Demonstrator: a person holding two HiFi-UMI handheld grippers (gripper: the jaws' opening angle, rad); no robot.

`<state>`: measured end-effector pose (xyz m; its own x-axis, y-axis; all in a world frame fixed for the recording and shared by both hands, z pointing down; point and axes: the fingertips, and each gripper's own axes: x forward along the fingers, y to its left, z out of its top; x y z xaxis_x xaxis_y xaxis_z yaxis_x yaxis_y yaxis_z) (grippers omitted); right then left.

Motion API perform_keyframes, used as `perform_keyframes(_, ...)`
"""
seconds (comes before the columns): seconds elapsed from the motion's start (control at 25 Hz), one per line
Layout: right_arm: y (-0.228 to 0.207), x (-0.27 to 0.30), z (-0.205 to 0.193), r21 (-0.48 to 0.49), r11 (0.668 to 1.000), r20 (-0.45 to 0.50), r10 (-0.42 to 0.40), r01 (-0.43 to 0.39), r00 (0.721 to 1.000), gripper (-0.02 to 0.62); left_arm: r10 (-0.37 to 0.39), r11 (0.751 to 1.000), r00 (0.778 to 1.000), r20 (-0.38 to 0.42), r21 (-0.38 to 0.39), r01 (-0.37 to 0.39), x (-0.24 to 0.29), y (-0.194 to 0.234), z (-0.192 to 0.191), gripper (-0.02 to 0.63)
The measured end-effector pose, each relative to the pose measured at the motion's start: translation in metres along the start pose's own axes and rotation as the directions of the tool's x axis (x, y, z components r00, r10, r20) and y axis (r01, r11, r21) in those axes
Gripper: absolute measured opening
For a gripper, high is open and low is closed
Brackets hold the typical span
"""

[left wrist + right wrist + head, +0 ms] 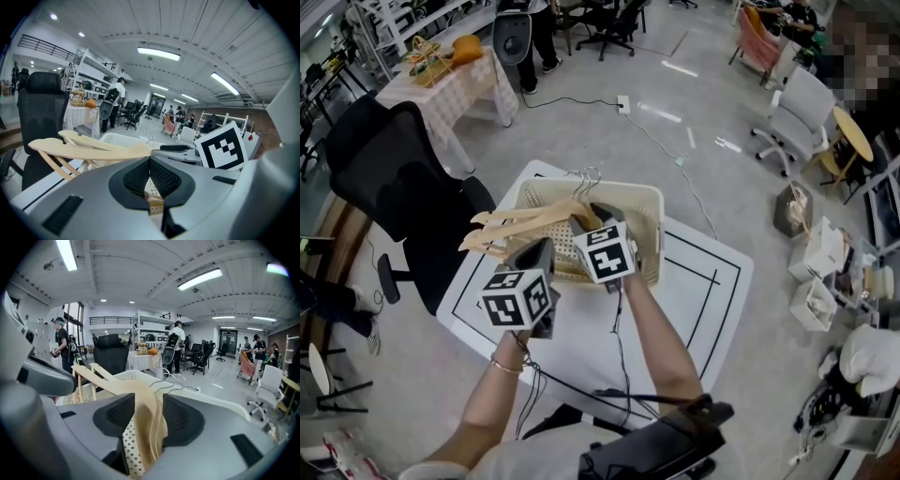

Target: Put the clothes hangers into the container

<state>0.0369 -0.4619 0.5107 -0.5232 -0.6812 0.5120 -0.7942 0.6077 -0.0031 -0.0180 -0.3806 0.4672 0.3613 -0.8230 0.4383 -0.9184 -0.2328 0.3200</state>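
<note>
From the head view I see the whole arrangement: the cream container (649,246) with perforated walls stands on the white table (698,309), and the bundle of wooden hangers (511,230) lies across its left rim, with the wooden arms sticking out to the left, beyond the basket and toward the black chair (394,178). The metal hooks (586,178) are over the far rim. This view does not show my jaws, because the marker cubes cover them. The right gripper view gives what is missing: my right gripper (145,401) is clamped on the middle of the hangers, several wooden necks pressed together between the two black pads (183,418), which stand only as far apart as the wood is thick. Behind them the hooks (171,378) curve up, and the container's rim (126,376) is behind them. The left gripper view shows the same hangers (84,149) from the side, as long pale arms that reach to the left, above the container (117,138). My left gripper (150,161) has its jaws together at the tips, with only a thin slit lower down through which I see dotted plastic and a little wood. The tips are just under the hangers; whether they touch the wood, I cannot tell. The cube of my right gripper (222,150) stands near, to the right.
</note>
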Motion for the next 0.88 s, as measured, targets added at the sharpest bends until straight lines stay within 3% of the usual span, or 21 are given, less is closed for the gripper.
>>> perform_keyframes(0.56,0.002,-0.062,0.023,0.056,0.995,0.077,-0.084,0.080,0.993,0.190,-0.027,1.000,0.999,0.046,0.013,0.027,-0.047,-0.021,0.008,0.009)
perform_keyframes(0.88,0.022,-0.114,0.004,0.104,0.987,0.076,-0.132,0.124,0.988,0.102,-0.057,0.998,0.995,0.078,0.020,0.055,-0.086,-0.039,0.004,0.011)
